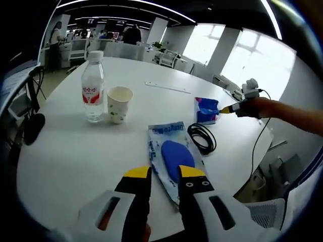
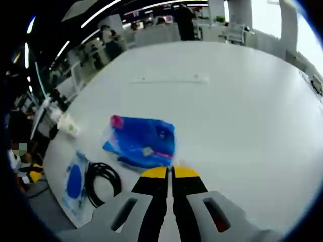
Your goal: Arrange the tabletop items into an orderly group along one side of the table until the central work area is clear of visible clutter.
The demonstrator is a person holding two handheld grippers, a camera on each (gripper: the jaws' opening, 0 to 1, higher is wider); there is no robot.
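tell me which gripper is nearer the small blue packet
Right. The right gripper has its shut tips right at the edge of the small blue packet. The left gripper sits farther back, over the clear bag with the blue pad.

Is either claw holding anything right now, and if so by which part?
Nothing is held. The left claw is open above the clear packet with the blue item. The right claw is shut and empty, just short of the blue bag.

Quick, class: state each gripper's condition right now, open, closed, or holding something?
Left gripper: open, holding nothing, above the blue-and-white packet.
Right gripper: closed, holding nothing, beside the blue bag.
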